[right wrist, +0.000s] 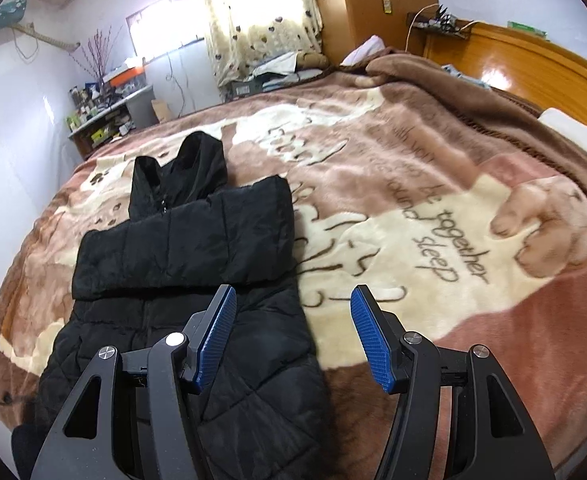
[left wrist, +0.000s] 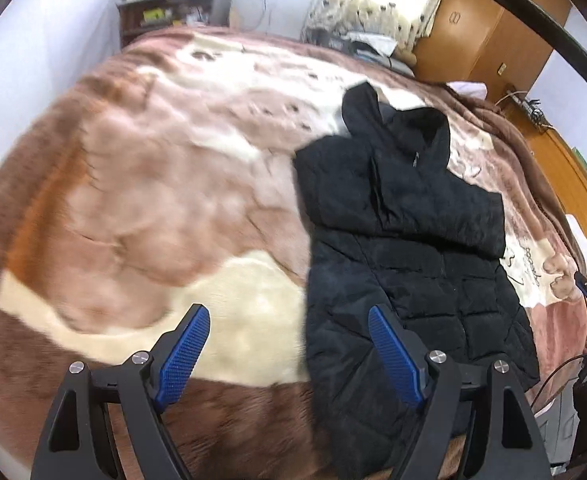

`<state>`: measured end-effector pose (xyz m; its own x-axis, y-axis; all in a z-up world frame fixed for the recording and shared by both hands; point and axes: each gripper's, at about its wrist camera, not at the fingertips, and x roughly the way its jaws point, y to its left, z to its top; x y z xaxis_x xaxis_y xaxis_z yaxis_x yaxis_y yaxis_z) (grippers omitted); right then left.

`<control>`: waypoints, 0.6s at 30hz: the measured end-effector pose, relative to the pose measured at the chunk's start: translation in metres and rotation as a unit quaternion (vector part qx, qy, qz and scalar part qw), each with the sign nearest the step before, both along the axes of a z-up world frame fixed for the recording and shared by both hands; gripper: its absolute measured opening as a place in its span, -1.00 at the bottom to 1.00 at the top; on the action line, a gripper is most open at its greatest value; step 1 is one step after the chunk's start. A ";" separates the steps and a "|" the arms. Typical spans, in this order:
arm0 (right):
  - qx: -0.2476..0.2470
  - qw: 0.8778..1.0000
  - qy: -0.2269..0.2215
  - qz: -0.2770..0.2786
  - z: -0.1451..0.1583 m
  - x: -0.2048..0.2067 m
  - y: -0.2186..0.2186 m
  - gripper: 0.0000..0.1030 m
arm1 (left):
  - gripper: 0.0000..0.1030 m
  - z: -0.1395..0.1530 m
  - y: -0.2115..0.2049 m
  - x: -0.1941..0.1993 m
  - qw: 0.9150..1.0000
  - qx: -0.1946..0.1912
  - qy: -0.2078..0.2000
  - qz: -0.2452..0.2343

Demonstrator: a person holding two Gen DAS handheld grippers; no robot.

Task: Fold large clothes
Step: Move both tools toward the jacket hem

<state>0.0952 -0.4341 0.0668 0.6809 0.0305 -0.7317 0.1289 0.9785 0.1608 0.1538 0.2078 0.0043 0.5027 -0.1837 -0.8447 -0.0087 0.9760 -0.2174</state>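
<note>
Bedroom, big bed (right wrist: 433, 320) under a plush brown, pink and cream blanket (right wrist: 373, 184); readable print: "together", "sleep". Heart-pattern curtain (right wrist: 261, 12), wooden wardrobe (right wrist: 377, 4) and headboard (right wrist: 533, 60), cluttered shelf (right wrist: 105, 116) by the white wall. Black quilted jacket (right wrist: 181, 240) lies flat on the blanket, sleeve folded across the chest. Left gripper (left wrist: 289, 344) jaws wide, empty; right gripper (right wrist: 293, 328) jaws apart, empty, both above the jacket hem.

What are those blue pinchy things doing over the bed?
A person is folding a black jacket on the blanket with two handheld grippers. The sleeves are already folded across its front. Right now the left gripper and right gripper hover above it, jaws open, holding nothing.
</note>
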 end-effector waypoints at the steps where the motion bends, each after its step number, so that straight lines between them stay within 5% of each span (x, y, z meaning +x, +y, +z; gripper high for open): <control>1: 0.003 1.000 -0.003 0.000 0.004 -0.004 0.000 0.17 | 0.58 0.009 0.007 -0.007 1.000 0.004 -0.004 0.006; 5: 0.004 1.000 -0.015 0.007 0.015 -0.015 0.003 0.17 | 0.61 0.041 0.028 -0.030 0.999 0.027 -0.031 0.022; 7: 0.008 1.000 -0.012 0.011 0.013 -0.015 0.007 0.20 | 0.79 0.048 0.033 -0.035 0.998 0.017 -0.045 0.027; 14: 0.024 0.999 0.005 0.031 0.002 0.017 0.028 0.21 | 0.83 0.006 -0.008 0.003 1.000 -0.011 -0.017 -0.004; 18: 0.048 0.998 0.005 0.044 -0.003 0.053 0.037 0.21 | 0.83 -0.012 -0.034 0.050 0.998 -0.062 -0.009 -0.010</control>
